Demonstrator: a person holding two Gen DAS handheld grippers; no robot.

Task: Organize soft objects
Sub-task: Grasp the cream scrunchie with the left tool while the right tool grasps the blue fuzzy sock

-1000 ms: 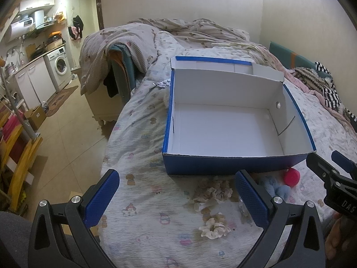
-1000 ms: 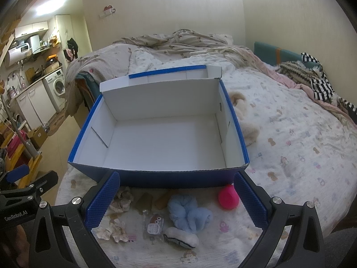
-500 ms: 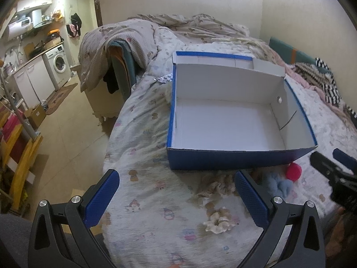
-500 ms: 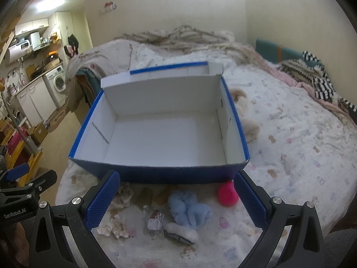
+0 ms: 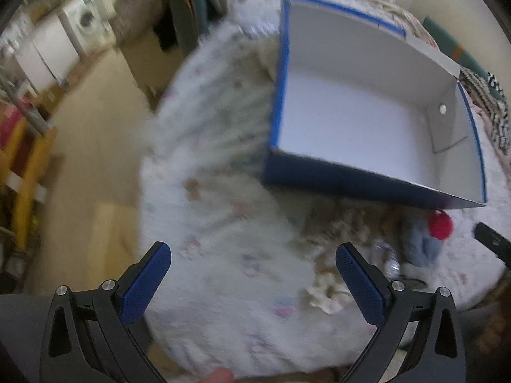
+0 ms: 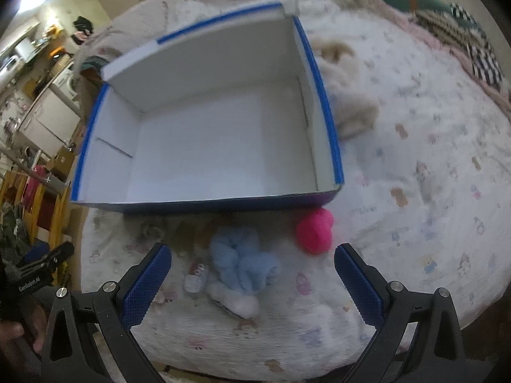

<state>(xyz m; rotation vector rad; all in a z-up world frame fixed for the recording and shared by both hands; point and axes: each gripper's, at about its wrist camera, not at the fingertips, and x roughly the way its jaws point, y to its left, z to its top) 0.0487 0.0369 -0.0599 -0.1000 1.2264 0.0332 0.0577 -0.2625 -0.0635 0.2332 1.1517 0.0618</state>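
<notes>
A bed [image 6: 415,166] with a cartoon-print sheet fills my view. At ten o'clock sit a washing machine [image 5: 84,22] and white cabinets [image 6: 48,124] on a tan floor [image 5: 86,134]. Yellow railings [image 5: 22,172] stand at nine o'clock.

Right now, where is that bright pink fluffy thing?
In the right wrist view the pink pompom lies on the bedsheet just outside the near right corner of the blue box, right of the light blue scrunchie.
</notes>
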